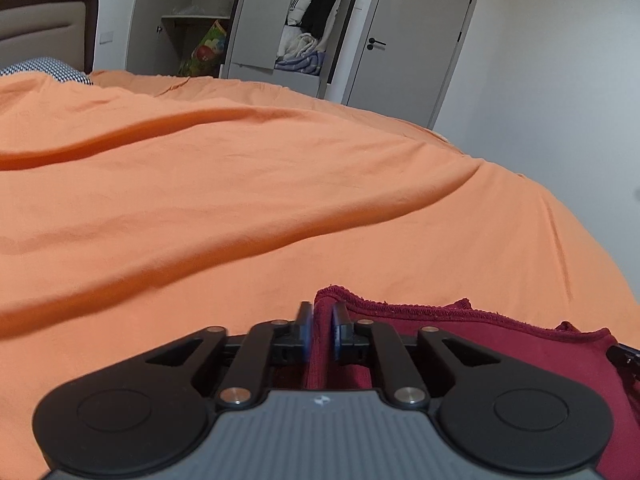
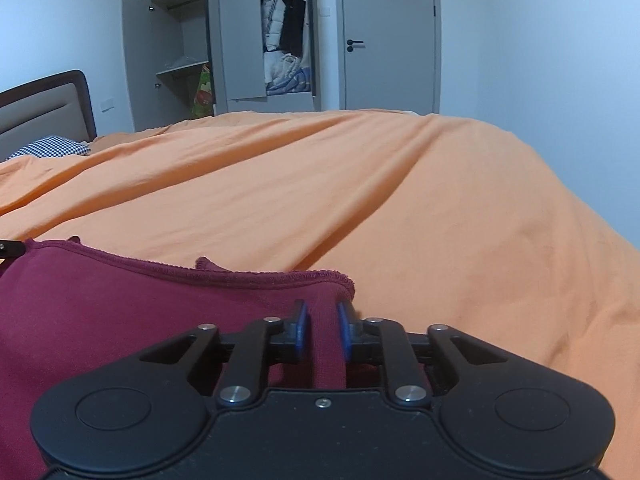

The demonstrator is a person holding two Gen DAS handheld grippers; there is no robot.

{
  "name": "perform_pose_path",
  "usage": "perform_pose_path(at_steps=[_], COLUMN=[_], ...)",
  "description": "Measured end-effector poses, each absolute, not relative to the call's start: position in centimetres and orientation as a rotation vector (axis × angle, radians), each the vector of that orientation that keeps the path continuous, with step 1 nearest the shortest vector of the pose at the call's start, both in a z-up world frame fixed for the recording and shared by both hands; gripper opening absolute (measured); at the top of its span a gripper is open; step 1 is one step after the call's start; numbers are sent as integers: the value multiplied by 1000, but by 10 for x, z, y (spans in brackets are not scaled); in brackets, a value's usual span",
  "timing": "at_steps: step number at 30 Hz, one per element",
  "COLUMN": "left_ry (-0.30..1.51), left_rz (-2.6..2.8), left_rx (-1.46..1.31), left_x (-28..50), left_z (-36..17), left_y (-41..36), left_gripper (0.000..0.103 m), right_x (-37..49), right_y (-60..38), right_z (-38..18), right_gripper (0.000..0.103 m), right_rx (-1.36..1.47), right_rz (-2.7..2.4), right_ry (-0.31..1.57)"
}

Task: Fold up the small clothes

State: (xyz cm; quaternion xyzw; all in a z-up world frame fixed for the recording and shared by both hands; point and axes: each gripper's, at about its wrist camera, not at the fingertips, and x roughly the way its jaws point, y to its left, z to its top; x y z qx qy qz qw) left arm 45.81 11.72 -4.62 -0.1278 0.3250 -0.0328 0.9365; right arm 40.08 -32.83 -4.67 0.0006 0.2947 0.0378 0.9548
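A dark red garment with a ribbed hem lies on the orange bedspread. My left gripper is shut on the garment's left corner, a fold of cloth pinched between its blue pads. In the right wrist view the same dark red garment stretches to the left, and my right gripper is shut on its right corner. The cloth spans between the two grippers, low over the orange bedspread. A black part of the other gripper shows at the right edge of the left wrist view.
The orange bedspread runs wide and wrinkled ahead. A checked pillow and headboard lie at the far left. Beyond the bed stand an open wardrobe with hanging clothes and a closed door.
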Motion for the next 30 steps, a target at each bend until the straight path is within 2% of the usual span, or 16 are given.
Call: perform_pose_path(at_steps=[1,2,3,4,5,7,8,18,30], left_ry=[665,663,658,644,625,587,575,571,589], left_rz=[-62,-55,-47,-32,-14,2,4,26,97], left_rx=[-268,-272,-275,-280,-286,-289,-285,-291,-369], left_x=[457,454,451,446,442,429,424,367,270], left_z=[-45,-43,-40,-37,-32,-24,-20,-3,-23], left_y=[120,122,124,127,128,130,130,126,135], left_gripper=[27,45,55,76,89,100,102,103,103], right_x=[399,397,393,390,386,379,376,346,345], right_y=[-328,-327,-326,-324,-321,-316,-314,-275,-203], right_z=[-45,-43,-40,-37,-33,-26,-23,-6,-26], right_gripper=[32,40,61,79,85,102,102,102,102], right_rx=[-5,-14,-26,-42,-63,-99,-110,-112,-228], right_rz=[81,82,81,74,62,58,55,125,173], right_ry=[593,587,578,566,549,521,514,484,459])
